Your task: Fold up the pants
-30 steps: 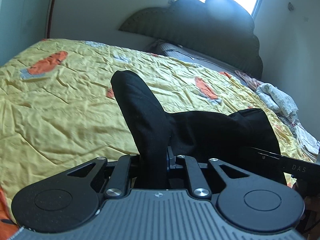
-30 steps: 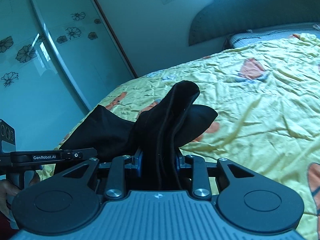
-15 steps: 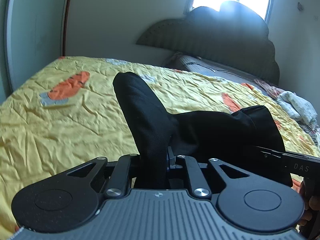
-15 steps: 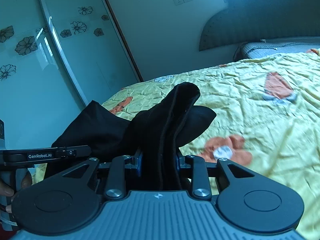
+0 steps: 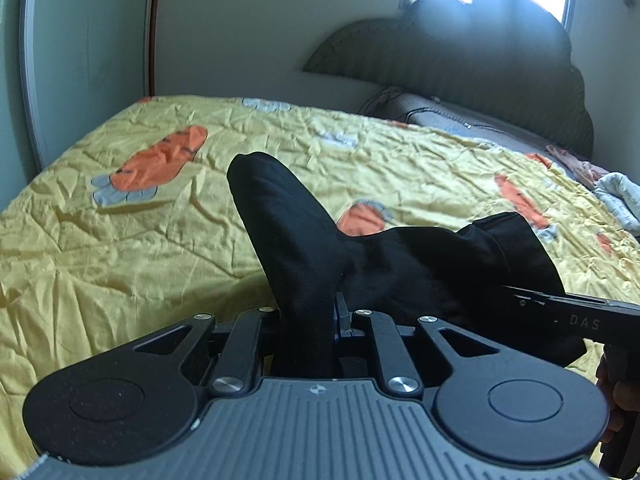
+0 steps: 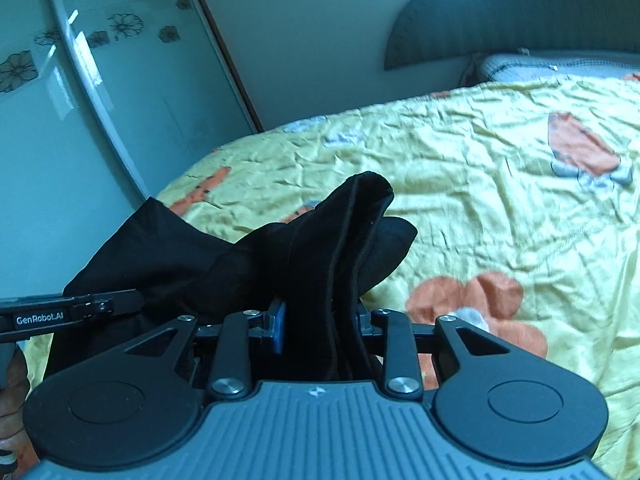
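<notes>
The black pants (image 5: 400,264) hang between my two grippers above the yellow bedspread (image 5: 120,248). My left gripper (image 5: 308,316) is shut on one bunched end, which sticks up past the jaws. My right gripper (image 6: 320,320) is shut on the other bunched end of the pants (image 6: 336,240). Each gripper shows at the other view's edge: the right one (image 5: 568,312) at the right of the left wrist view, the left one (image 6: 68,312) at the left of the right wrist view. The fingertips are hidden by cloth.
The bed has a dark padded headboard (image 5: 460,52) under a window. A glass sliding door with flower prints (image 6: 80,80) stands beside the bed. Crumpled light clothes (image 5: 616,196) lie at the bed's far right edge.
Both grippers have risen and tilted up with the pants still held. More of the wall and door now shows, and the bedspread sits lower in both views.
</notes>
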The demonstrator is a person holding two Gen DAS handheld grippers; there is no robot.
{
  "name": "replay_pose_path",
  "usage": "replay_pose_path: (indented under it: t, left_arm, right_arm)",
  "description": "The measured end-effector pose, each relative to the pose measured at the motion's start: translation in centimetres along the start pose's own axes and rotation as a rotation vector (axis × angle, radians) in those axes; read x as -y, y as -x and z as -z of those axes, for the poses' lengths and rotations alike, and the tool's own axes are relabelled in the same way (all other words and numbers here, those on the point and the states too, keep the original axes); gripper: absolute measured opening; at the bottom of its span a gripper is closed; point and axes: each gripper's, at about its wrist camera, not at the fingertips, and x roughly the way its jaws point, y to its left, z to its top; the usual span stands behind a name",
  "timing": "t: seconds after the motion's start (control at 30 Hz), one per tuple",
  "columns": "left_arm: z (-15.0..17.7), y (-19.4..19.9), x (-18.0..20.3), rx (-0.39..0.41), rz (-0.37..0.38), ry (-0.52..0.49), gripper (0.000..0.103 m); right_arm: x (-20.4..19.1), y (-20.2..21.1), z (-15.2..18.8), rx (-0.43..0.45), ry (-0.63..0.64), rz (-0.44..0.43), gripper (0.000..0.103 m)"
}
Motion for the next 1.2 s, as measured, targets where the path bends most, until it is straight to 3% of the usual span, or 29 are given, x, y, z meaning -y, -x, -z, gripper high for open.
replay_pose_path:
  t: [0.17,0.23,0.3,0.43,0.57,0.67,0.77,0.87,1.07,1.2]
  left_arm:
    - [0.4,-0.8,-0.6,-0.023,-0.009,0.006,0.017]
    - [0.6,-1.1,-0.9,-0.034,-0.017,0.01,0.022]
    - [0.8,-1.3,-1.1,-0.041,-0.043,0.009,0.036]
    - [1.3,-1.4,-1.9,-0.051,-0.081,0.026,0.045]
    - [1.6,-0.8,-2.1,-0.036,-0.135,0.016,0.056]
    - [1.8,-0.2,-2.3,-0.022,-0.174,0.009,0.062]
    - [2.1,-0.1,-2.5,-0.036,-0.174,0.02,0.065]
    - [2.4,-0.4,-2.5,-0.036,-0.187,0.015,0.07]
    - [2.6,0.4,-2.3,-0.022,-0.209,0.017,0.071]
    - [3.2,2.1,-2.1,-0.007,-0.196,0.064,0.071]
  right_arm:
    - [0.6,-0.4,0.2,-0.019,-0.023,0.019,0.042]
    - [0.6,-0.2,0.2,-0.026,-0.013,0.034,0.046]
    - [0.9,0.2,0.3,-0.021,-0.011,0.055,0.049]
    - [1.3,1.1,0.4,0.018,-0.043,0.139,0.061]
    - [-2.0,3.0,0.8,0.138,0.139,0.264,0.061]
    - [-3.8,4.0,1.6,0.18,0.237,0.191,0.061]
    - [-5.0,2.8,2.3,0.079,0.326,0.14,0.059]
    - [-4.9,0.9,3.2,-0.003,0.371,0.174,0.059]
    - [-5.4,2.5,3.1,0.052,0.336,0.166,0.059]
    - [-5.3,2.0,4.2,-0.004,0.349,0.175,0.059]
